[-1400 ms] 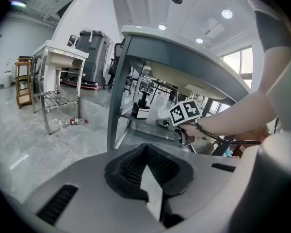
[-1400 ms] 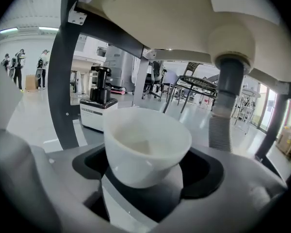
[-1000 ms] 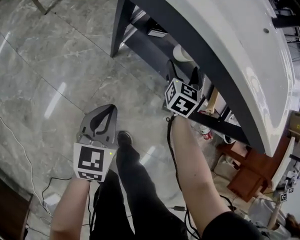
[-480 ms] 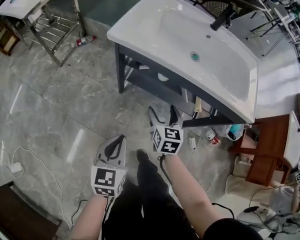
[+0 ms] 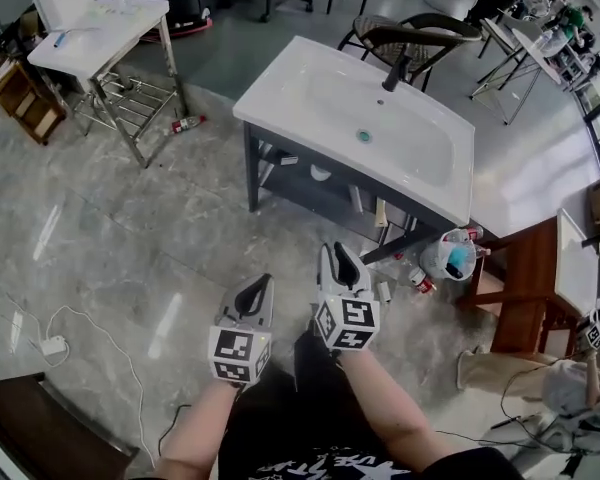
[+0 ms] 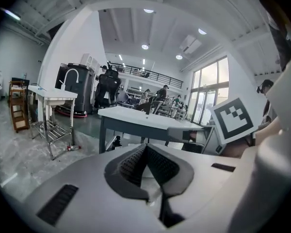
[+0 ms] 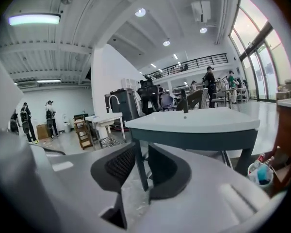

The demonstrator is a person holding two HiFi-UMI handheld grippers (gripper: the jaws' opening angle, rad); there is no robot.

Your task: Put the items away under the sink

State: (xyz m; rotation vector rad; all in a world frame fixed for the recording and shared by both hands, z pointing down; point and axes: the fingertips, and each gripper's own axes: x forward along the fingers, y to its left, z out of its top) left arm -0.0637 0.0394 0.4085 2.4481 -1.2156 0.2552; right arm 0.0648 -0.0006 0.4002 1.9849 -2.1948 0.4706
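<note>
**Risk: both tools empty, items still out on the floor**

Head view: the left tool and right tool are held side by side above the floor, well apart from the sink. Nothing is carried by either. The items left to stow are seen by the sink's right-hand leg: a tub of bottles, with loose bottles lying just beside it. The shelf under the sink is already partly filled. The loose bottles could be kicked or sent rolling on the approach, since smooth stone is underfoot. Items already on the shelf could be knocked when more are pushed in.

Left gripper view: the left tool is pressed together tip to tip, with nothing between. If it is not spread before a pick, a bottle would likely be shoved over rather than grasped.

Right gripper view: the jaws of the right tool have just been closing. A narrow gap is left and nothing is held in it. That gap is judged too tight for a bottle. The tub could be tipped if it is pinched by its rim.
</note>
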